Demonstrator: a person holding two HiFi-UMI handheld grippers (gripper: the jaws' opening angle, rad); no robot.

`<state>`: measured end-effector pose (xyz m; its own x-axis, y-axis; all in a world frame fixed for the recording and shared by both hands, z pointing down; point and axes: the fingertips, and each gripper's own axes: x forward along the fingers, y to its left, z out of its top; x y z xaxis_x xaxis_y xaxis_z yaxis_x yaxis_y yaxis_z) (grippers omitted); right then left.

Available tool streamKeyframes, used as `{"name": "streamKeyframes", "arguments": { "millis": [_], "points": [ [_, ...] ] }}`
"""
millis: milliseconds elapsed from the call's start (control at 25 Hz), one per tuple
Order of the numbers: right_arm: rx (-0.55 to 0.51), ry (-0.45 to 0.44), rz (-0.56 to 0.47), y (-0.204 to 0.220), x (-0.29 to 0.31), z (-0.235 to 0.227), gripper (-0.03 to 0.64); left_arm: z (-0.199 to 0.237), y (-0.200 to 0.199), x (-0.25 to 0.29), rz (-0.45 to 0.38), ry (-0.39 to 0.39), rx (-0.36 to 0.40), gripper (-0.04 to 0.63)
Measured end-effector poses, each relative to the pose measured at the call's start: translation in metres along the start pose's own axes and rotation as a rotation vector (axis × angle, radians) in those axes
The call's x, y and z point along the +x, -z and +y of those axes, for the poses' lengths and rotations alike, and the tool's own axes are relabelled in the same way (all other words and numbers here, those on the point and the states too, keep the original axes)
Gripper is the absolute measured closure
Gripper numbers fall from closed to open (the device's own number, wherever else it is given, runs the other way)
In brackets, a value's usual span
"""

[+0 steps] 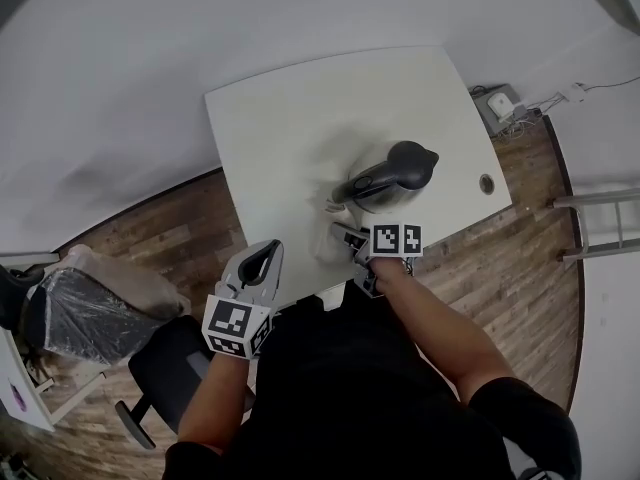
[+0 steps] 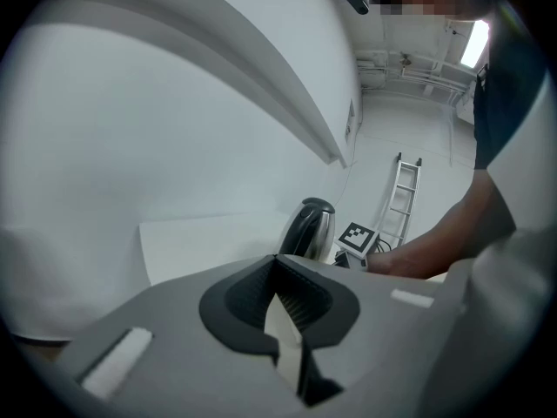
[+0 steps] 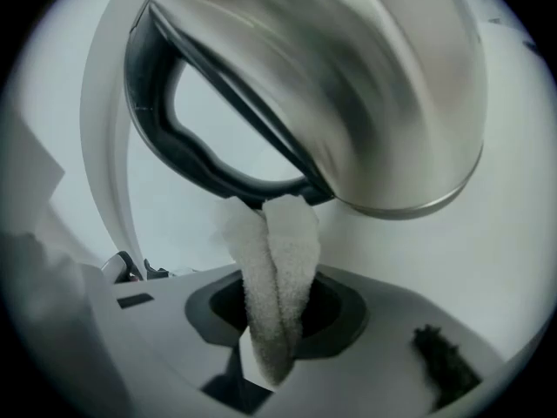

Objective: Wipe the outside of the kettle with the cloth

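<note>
Your steel kettle (image 1: 385,180), rounded and shiny with a black lid and a black loop handle, stands upright on the white bench (image 1: 300,118) near its front edge. Your white fluffy cloth (image 3: 274,268) is bunched into a folded strip, pinched in your right tool (image 3: 271,320), with its upper end touching the foot of the kettle's handle.

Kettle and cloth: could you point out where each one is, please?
kettle (image 3: 374,77): right gripper view, on its shiny steel side.
cloth (image 3: 277,259): right gripper view, on the middle of the white folded strip.
</note>
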<state>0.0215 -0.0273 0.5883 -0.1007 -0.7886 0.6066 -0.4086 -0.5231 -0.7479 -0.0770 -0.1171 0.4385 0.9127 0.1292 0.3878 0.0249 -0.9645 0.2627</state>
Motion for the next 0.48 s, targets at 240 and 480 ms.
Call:
{"name": "streamKeyframes", "arguments": {
  "millis": [240, 480],
  "points": [
    [-0.108, 0.054, -0.069, -0.021, -0.043, 0.003, 0.514, -0.008, -0.008, 0.011, -0.007, 0.042, 0.017, 0.588],
    [-0.293, 0.017, -0.135, -0.046, -0.082, 0.054, 0.514, -0.015, -0.01, 0.016, -0.017, 0.069, 0.018, 0.589]
  ]
}}
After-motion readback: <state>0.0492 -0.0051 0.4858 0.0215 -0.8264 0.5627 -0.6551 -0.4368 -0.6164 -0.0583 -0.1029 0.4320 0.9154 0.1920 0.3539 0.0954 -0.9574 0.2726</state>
